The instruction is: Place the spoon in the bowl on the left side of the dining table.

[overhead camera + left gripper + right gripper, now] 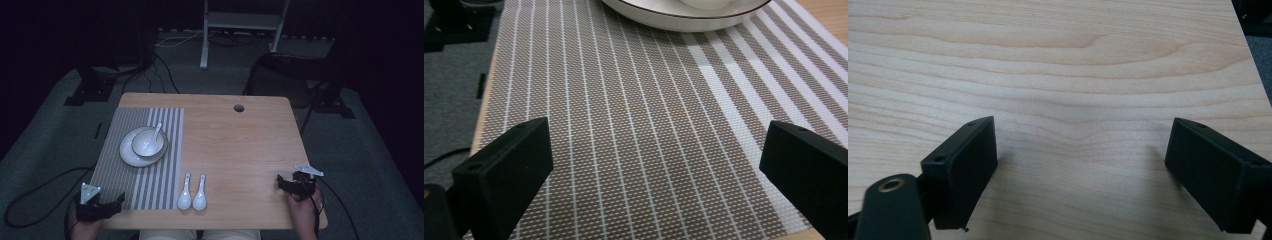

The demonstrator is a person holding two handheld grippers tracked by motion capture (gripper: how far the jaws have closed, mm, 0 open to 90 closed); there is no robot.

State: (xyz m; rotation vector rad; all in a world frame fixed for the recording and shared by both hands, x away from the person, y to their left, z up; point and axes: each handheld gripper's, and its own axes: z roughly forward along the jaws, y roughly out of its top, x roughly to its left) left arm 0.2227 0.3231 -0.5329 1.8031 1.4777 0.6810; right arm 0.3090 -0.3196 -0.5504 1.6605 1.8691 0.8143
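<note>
I held my left gripper (119, 200) at the near left corner of the pale wooden table (240, 150), its two black jaws spread wide with nothing between them, and from the left gripper view those jaws stood over the near part of the grey-brown woven placemat with white stripes (634, 125). My right gripper (281, 182) sat at the near right edge of the table, jaws also spread wide and empty, and the right gripper view looked down on bare wood grain between them (the grey three-cornered plate on top caught a little light in the high view). The placemat covered the left part of the table, and on its far half lay a round white plate with a dark rim (131, 155); the edge of that plate showed at the top of the left gripper view (674, 17). A white ceramic bowl (145, 146) rested on the plate, and a white ceramic spoon (157, 132) lay in the bowl with its handle leaning toward the far right. Two more white ceramic spoons lay on the bare wood just beside the placemat's right edge, near the front of the table: the left one (184, 198) and the right one (200, 198), side by side, bowls toward me and handles pointing away. Both were well apart from either gripper, roughly between the two. A round hole (239, 108) was cut in the table near its far edge
</note>
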